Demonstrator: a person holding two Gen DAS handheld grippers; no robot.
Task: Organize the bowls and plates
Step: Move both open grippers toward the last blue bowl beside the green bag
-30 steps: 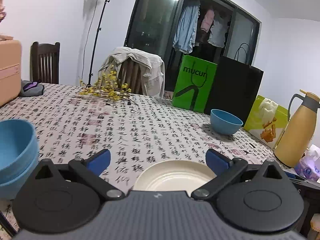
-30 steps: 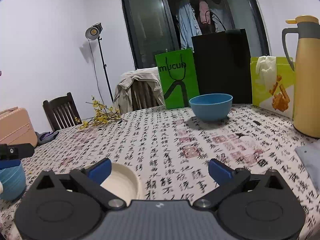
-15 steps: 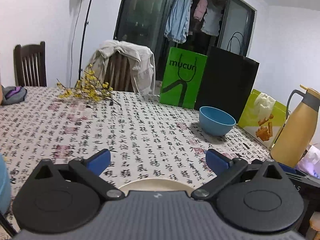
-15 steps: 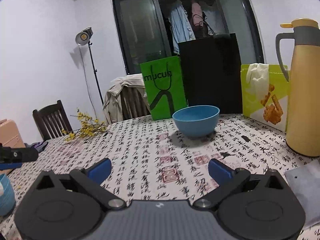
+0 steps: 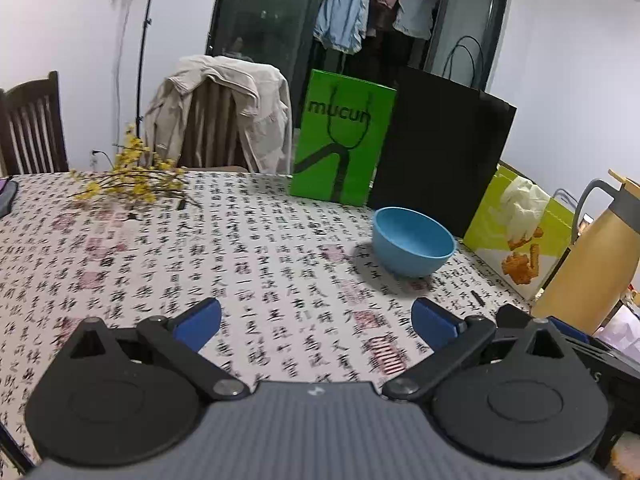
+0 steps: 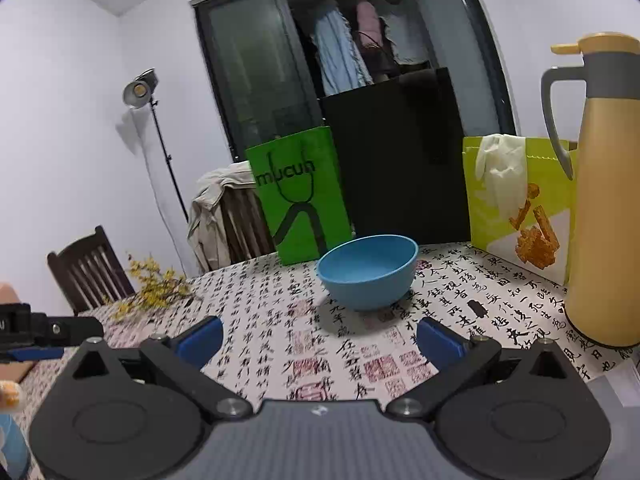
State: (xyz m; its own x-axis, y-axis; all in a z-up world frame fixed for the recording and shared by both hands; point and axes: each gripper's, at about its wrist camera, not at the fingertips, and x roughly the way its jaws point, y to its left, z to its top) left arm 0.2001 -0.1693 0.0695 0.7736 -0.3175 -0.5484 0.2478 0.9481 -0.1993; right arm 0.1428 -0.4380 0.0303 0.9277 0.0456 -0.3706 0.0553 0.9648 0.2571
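Empty blue bowl [image 6: 367, 271] stands upright on the tablecloth [image 6: 304, 332].

One blue bowl [image 6: 368, 272], three paper bags [image 6: 300, 200], one flask [image 6: 608, 200], two chairs [image 5: 32, 128].

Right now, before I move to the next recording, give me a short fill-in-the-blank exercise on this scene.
1. The bowl ahead of the right gripper is coloured ____.
2. The bowl stands ____ way up on the table.
3. Both the right gripper and the left gripper are ____ and hold nothing.
4. The bag printed "mucun" is coloured ____.

Missing words: blue; right; open; green
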